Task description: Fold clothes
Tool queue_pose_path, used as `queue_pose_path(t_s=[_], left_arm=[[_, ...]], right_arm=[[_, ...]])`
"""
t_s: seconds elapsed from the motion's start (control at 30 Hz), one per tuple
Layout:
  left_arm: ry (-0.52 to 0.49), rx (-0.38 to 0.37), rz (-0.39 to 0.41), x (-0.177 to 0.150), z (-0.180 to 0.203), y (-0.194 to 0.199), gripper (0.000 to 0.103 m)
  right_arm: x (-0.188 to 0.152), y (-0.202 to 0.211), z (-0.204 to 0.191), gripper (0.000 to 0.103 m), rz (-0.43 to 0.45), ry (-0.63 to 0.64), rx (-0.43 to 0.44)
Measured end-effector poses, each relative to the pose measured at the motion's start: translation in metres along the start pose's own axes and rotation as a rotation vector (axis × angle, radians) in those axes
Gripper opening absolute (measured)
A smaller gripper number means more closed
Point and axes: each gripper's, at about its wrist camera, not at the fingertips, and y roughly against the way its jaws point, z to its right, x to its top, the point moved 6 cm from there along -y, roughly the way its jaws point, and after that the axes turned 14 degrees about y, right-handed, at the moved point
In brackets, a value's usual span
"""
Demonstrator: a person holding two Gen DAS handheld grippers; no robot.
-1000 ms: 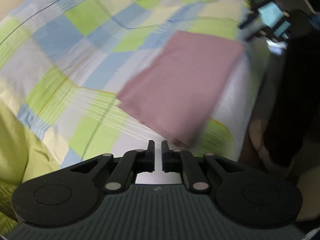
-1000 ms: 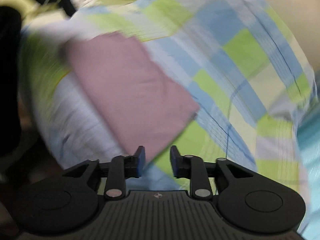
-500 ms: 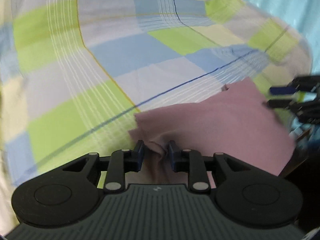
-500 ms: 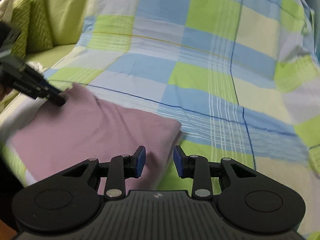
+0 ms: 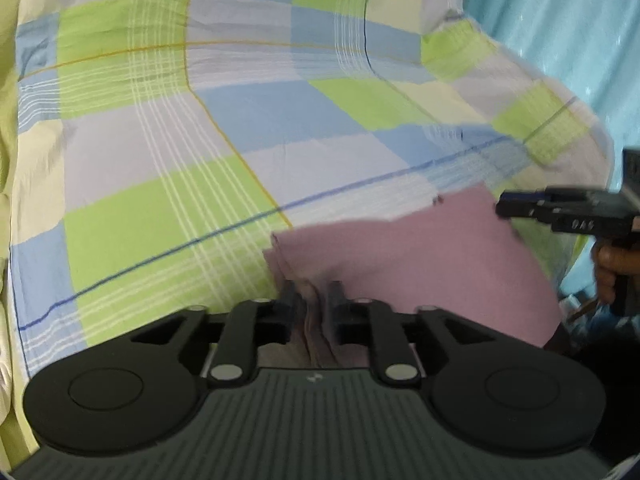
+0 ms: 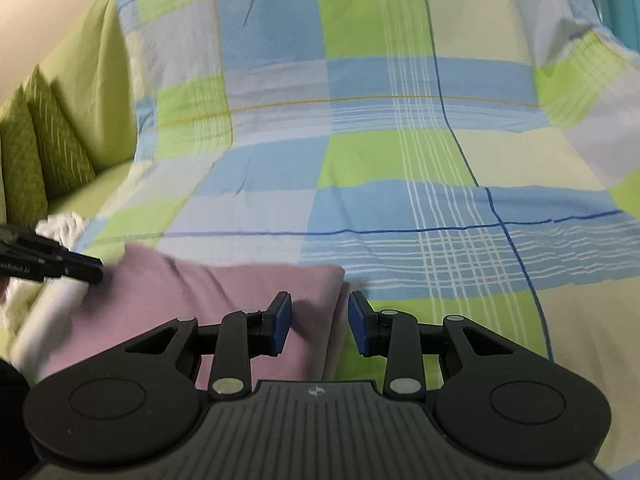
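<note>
Left tongs (image 5: 312,300) clenched on pink cloth (image 5: 420,264) corner, right tongs (image 6: 318,322) released over its edge, checked bedsheet (image 6: 360,140) beneath

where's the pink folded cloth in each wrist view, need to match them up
Left wrist: the pink folded cloth lies low and right of centre, its left corner between the left gripper fingers.
Right wrist: the cloth lies low and left, its right edge between the open right gripper fingers.
Shared landmark: the dark blue line on the checked bedsheet, just beyond the cloth.
</note>
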Motion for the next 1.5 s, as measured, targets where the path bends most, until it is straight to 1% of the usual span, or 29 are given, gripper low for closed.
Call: queue_pose_path(t_s=[0.13, 0.17, 0.2, 0.23, 0.3, 0.37, 0.4, 0.43, 0.47, 0.53, 0.57, 0.6, 0.63, 0.67, 0.7, 0.73, 0.8, 0.83, 0.87, 0.93, 0.97, 1.07, 1.1, 1.17, 1.23, 1.3, 1.33, 1.43, 1.5], left_arm=[[0.035, -0.002, -0.021, 0.007, -0.006, -0.015, 0.023], [0.043, -0.002, -0.026, 0.008, -0.007, -0.019, 0.023], [0.034, 0.009, -0.030, 0.007, -0.007, -0.024, 0.021], [0.004, 0.027, -0.019, 0.005, -0.005, -0.024, 0.018], [-0.049, 0.054, 0.002, 0.000, -0.001, -0.021, 0.004], [-0.094, 0.082, 0.021, -0.005, 0.000, -0.017, 0.004], [-0.119, 0.105, 0.034, -0.007, 0.000, -0.016, 0.003], [-0.117, 0.130, 0.033, -0.008, -0.005, -0.017, 0.000], [-0.112, 0.154, 0.031, -0.008, -0.009, -0.018, 0.000], [-0.100, 0.171, 0.045, -0.005, -0.012, -0.013, 0.000], [-0.094, 0.178, 0.052, -0.003, -0.014, -0.010, 0.000], [-0.113, 0.183, 0.077, 0.000, -0.011, -0.004, 0.000], [-0.120, 0.172, 0.091, 0.002, -0.007, 0.000, 0.000], [-0.118, 0.142, 0.105, 0.006, -0.001, 0.003, 0.000], [-0.118, 0.109, 0.117, 0.009, 0.005, 0.005, 0.001], [-0.125, 0.082, 0.119, 0.011, 0.012, 0.003, 0.002], [-0.149, 0.044, 0.103, 0.011, 0.024, -0.008, 0.007], [-0.158, 0.027, 0.093, 0.010, 0.028, -0.015, 0.009], [-0.161, 0.018, 0.075, 0.008, 0.030, -0.024, 0.009], [-0.186, 0.044, 0.033, -0.002, 0.028, -0.039, 0.010], [-0.222, 0.059, 0.046, -0.007, 0.027, -0.040, 0.010], [-0.214, 0.092, 0.028, -0.014, 0.019, -0.027, 0.010], [-0.216, 0.105, 0.022, -0.016, 0.016, -0.023, 0.010], [-0.225, 0.125, 0.010, -0.020, 0.012, -0.016, 0.011], [-0.226, 0.120, -0.004, -0.025, 0.010, -0.009, 0.011], [-0.235, 0.135, 0.014, -0.025, 0.013, -0.002, 0.010], [-0.242, 0.130, 0.032, -0.024, 0.017, 0.001, 0.010], [-0.234, 0.033, 0.100, -0.015, 0.034, 0.004, 0.010], [-0.263, 0.011, 0.113, -0.012, 0.043, -0.005, 0.012]], right_arm=[[0.005, -0.008, 0.005, 0.035, 0.009, -0.056, 0.030], [0.005, -0.011, 0.007, 0.030, 0.009, -0.082, 0.045], [0.006, -0.011, 0.008, 0.008, 0.017, -0.092, 0.042], [0.007, -0.009, 0.009, 0.002, 0.027, -0.098, 0.035], [0.010, -0.004, 0.010, 0.002, 0.054, -0.089, 0.011], [0.010, 0.001, 0.010, 0.001, 0.070, -0.058, -0.021], [0.007, -0.001, 0.011, 0.001, 0.060, -0.056, -0.025], [0.004, -0.007, 0.012, 0.001, 0.043, -0.062, -0.028], [0.001, -0.012, 0.013, 0.001, 0.025, -0.069, -0.031], [-0.001, -0.016, 0.013, 0.001, 0.013, -0.084, -0.029], [-0.002, -0.017, 0.014, 0.003, 0.009, -0.092, -0.028], [-0.001, -0.016, 0.014, 0.006, 0.008, -0.087, -0.038], [-0.001, -0.013, 0.013, 0.008, 0.008, -0.080, -0.051], [0.000, -0.011, 0.013, 0.011, 0.009, -0.072, -0.065], [0.001, -0.009, 0.012, 0.025, 0.009, -0.064, -0.078], [0.004, -0.004, 0.008, 0.030, 0.028, -0.043, -0.106], [0.012, 0.008, -0.003, 0.031, 0.078, 0.007, -0.171], [0.016, 0.013, -0.012, 0.031, 0.102, 0.028, -0.172], [0.020, 0.017, -0.024, 0.031, 0.118, 0.056, -0.150], [0.022, 0.017, -0.046, 0.030, 0.119, 0.124, -0.098], [0.022, 0.014, -0.057, 0.030, 0.110, 0.164, -0.072], [0.014, 0.003, -0.073, 0.027, 0.063, 0.248, -0.047], [0.011, -0.001, -0.074, 0.027, 0.045, 0.251, -0.048], [0.008, -0.009, -0.066, 0.028, 0.022, 0.193, -0.054], [0.009, -0.008, -0.064, 0.028, 0.037, 0.160, -0.057], [0.011, -0.008, -0.071, 0.028, 0.044, 0.172, -0.036], [0.012, -0.009, -0.074, 0.028, 0.047, 0.181, -0.024], [0.014, -0.010, -0.085, 0.028, 0.055, 0.207, 0.012], [0.011, -0.017, -0.090, 0.028, 0.026, 0.206, 0.051]])
